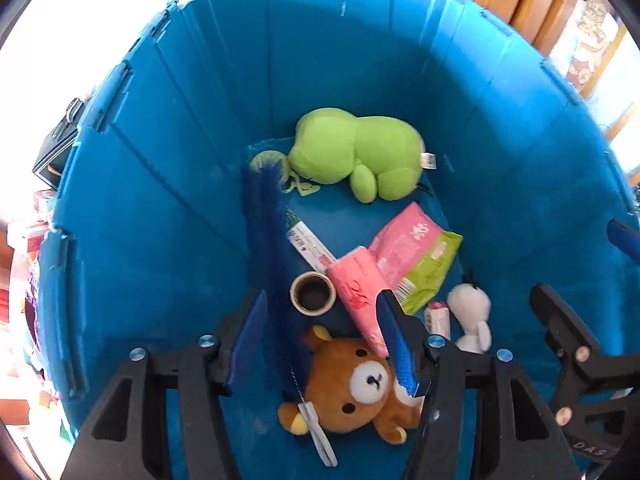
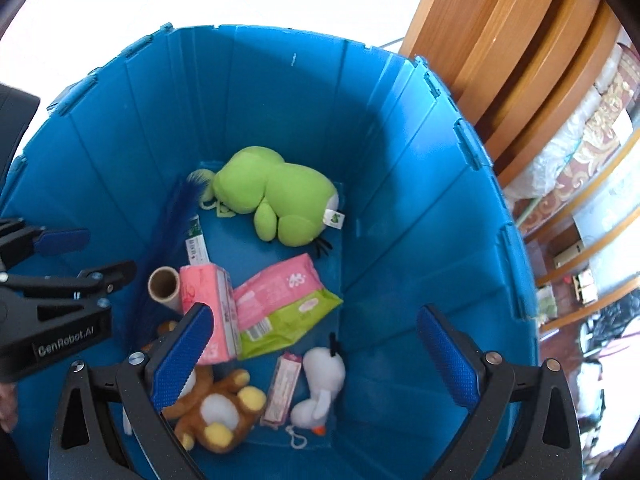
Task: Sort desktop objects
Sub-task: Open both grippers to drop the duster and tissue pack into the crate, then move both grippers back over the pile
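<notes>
Both grippers hang over a deep blue bin (image 1: 160,200) (image 2: 400,200) and point down into it. My left gripper (image 1: 324,344) is open. A brown bear plush (image 1: 360,392) and the wire handle of a blue bottle brush (image 1: 264,216) lie on the bin floor below its gap, untouched by the pads. My right gripper (image 2: 316,356) stands wide open and empty above a white plush bird (image 2: 320,384) and a small pink packet (image 2: 282,388). Also in the bin are a green plush (image 2: 276,196), a pink tissue pack (image 2: 208,296), pink and green wipes (image 2: 280,300), a cardboard roll (image 2: 164,282) and a toothpaste box (image 2: 196,244).
Wooden furniture (image 2: 500,40) stands just behind the bin's far right corner. Shelves with clutter (image 2: 580,240) are at the right. A black case (image 1: 60,132) and colourful packages (image 1: 24,260) sit outside the bin's left wall. The bin walls are tall on all sides.
</notes>
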A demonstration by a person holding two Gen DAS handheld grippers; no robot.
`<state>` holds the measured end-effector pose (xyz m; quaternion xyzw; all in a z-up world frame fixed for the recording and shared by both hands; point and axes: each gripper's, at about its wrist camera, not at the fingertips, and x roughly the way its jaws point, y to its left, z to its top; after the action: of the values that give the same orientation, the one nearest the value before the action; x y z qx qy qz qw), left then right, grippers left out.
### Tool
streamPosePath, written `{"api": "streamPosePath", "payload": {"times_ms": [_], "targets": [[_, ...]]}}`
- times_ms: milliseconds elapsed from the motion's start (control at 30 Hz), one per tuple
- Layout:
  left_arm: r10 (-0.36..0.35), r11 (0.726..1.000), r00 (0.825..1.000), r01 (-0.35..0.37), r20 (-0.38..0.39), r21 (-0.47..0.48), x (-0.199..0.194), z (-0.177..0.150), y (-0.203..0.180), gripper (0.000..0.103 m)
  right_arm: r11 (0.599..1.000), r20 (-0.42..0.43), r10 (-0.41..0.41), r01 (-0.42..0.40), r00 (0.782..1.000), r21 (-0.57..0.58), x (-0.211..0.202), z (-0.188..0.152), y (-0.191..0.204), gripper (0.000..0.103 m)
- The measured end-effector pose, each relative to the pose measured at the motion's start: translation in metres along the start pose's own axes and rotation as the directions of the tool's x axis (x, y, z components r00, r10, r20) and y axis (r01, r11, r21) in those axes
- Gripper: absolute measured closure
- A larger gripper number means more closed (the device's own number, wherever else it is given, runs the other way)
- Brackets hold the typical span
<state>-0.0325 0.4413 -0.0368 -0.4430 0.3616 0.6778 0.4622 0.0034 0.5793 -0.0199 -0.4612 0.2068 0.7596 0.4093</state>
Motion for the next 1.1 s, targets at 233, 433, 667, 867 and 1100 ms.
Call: {"api": "streamPosePath", "payload": {"times_ms": [233,433,667,867,1100], "targets": [[-0.069,0.995,0.994,0.064,0.080,0.072,-0.044,-0.027,-0.004,0.047,1.000,0.032,0.005,-0.004,0.999,-0.010,-0.032,-0.020,0.004,0.000],[-0.114,0.987,0.979,0.092,0.170,0.131,-0.085,-0.060,0.002,0.047,1.000,0.077,0.024,-0.024,0.997,0.003,-0.060,-0.037,0.018,0.000],[-0.105,0.991,0.937,0.072,0.333,0.111,-0.123,-0.104,0.034,0.047,0.996,0.161,0.084,-0.085,0.983,0.001,-0.094,-0.056,0.052,0.000],[-0.064,0.998,0.895,0.045,0.442,0.054,-0.132,-0.142,0.087,0.047,0.995,0.207,0.102,-0.104,0.973,-0.005,-0.111,-0.065,0.090,0.000],[0.011,0.999,0.861,0.014,0.509,-0.045,-0.136,-0.180,0.170,0.047,0.992,0.306,0.119,-0.124,0.945,-0.002,-0.143,-0.057,0.137,0.000]]}}
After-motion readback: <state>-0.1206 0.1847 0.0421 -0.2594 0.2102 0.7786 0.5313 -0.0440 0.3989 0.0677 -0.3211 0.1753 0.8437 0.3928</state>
